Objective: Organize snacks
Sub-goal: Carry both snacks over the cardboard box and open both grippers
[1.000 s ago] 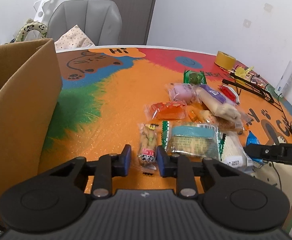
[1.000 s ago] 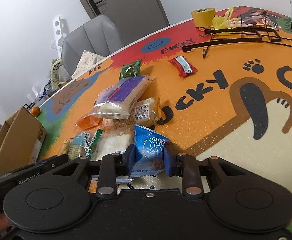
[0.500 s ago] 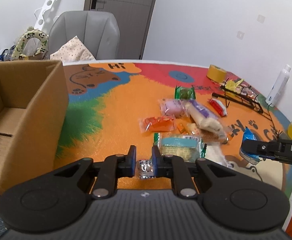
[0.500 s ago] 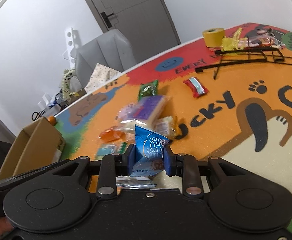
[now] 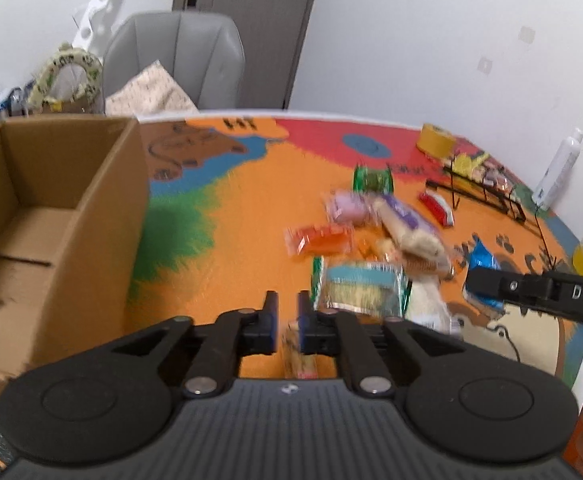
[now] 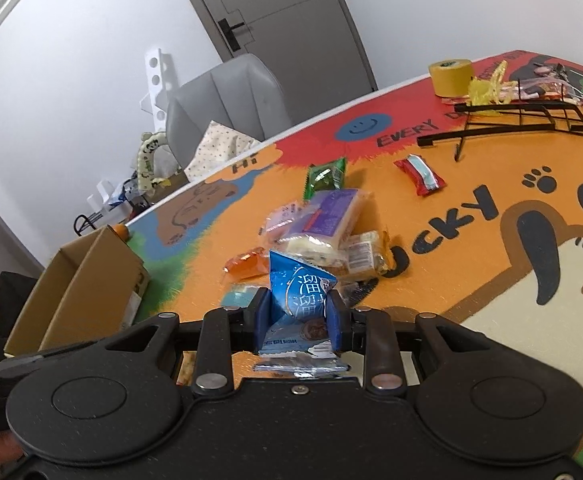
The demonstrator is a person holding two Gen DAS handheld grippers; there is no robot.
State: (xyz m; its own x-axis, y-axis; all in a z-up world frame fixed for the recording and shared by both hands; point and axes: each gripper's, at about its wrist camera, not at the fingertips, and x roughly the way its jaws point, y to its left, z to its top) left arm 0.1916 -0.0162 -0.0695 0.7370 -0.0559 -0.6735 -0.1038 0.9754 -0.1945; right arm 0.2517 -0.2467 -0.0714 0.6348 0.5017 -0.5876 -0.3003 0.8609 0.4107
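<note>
left gripper (image 5: pixel 288 322): fingers pinch small snack packet (image 5: pixel 296 354); cardboard box (image 5: pixel 91 216) left; snack pile (image 5: pixel 371 248) right

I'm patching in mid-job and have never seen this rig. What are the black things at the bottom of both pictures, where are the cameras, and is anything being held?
There is no robot here: a person holds a pair of hand tongs in each hand, and a camera on each looks forward along its two fingers. The black shapes are the tongs themselves.

In the left view, the left tongs are shut on a small snack packet, blurred here. A cardboard box stands to the left, with at least one packet inside.

In the right view, the right tongs are shut on a blue packet.

Both hang over a colourful mat where more snacks lie in a loose pile, with a red packet and a green one apart. A yellow tape roll and a black wire rack sit at the far side.
</note>
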